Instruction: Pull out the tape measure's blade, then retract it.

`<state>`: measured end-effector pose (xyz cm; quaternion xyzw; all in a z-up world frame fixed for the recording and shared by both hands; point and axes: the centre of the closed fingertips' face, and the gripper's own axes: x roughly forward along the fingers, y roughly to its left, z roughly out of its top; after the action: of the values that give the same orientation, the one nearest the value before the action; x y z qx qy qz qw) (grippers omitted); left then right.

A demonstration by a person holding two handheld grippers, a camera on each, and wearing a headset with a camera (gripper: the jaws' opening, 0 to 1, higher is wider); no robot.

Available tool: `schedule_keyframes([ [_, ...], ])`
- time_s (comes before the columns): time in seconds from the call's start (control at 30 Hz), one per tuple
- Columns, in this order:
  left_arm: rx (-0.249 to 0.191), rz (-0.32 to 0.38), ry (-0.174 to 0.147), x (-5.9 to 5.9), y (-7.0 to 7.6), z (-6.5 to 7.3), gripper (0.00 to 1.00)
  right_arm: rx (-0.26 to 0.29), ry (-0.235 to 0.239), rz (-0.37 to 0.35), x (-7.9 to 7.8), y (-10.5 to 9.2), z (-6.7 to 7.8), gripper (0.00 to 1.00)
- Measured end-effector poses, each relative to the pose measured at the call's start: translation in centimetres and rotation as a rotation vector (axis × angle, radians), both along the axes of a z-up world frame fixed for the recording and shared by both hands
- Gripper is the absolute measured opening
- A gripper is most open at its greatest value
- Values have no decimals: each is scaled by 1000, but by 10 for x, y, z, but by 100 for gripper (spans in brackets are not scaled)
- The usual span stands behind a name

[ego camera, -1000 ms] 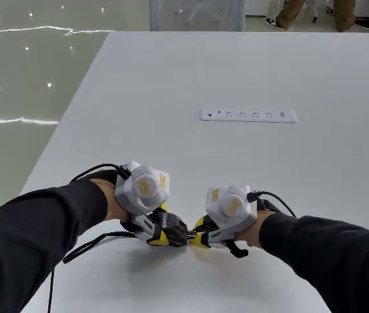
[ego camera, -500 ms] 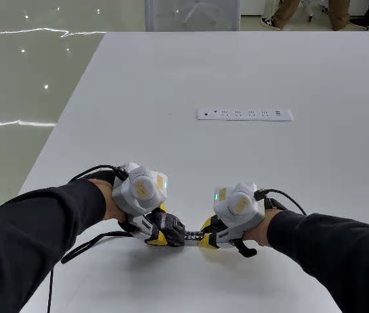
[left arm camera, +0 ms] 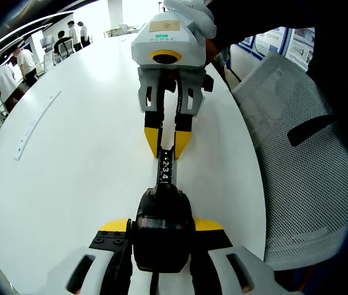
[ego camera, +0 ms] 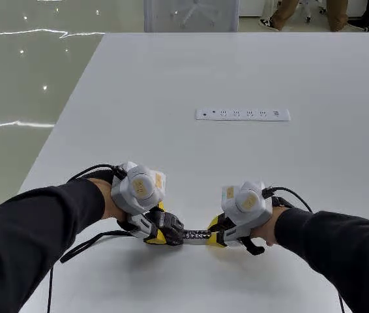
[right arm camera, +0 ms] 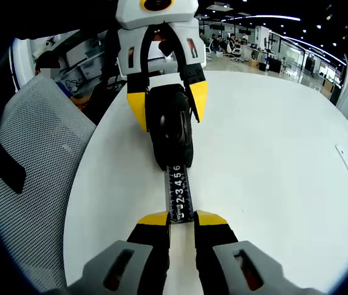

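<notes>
In the head view, both grippers sit low in the frame, at the near edge of the white table. The left gripper is clamped on the black tape measure. The right gripper pinches the end of the blade, which spans the short gap between them. From here the blade's markings are too small to read.

The gripper views bring them closer. The right gripper view looks straight down the blade, with the numbers 2 to 6 legible between its own yellow-tipped jaws and the tape measure in the centre. The left gripper view shows the tape measure squeezed between its jaws at the bottom of the frame, and only 2, 3 and 4 show on the blade beyond.

A white power strip lies flat mid-table, well apart from the grippers. A glossy pale floor takes the upper left of the head view. Both gripper views also show a grey mesh chair beside the table. People stand in the upper left of the left gripper view. Ceiling lights and desks show in the upper right of the right gripper view.
</notes>
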<state>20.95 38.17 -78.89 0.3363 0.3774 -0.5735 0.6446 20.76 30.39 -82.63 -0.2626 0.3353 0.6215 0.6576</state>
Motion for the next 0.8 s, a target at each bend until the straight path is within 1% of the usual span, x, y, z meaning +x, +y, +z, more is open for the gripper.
schedule_keyframes([
  [0.3, 8, -6, 4, 0, 0, 0, 32, -10, -7, -3, 1, -10, 0, 10],
  [0.47, 2, 5, 7, 0, 0, 0, 32, -15, -16, -8, 2, -16, 0, 10],
  [0.8, -1, 5, 2, 0, -1, 0, 32, -25, -18, -15, 0, -26, 0, 10],
])
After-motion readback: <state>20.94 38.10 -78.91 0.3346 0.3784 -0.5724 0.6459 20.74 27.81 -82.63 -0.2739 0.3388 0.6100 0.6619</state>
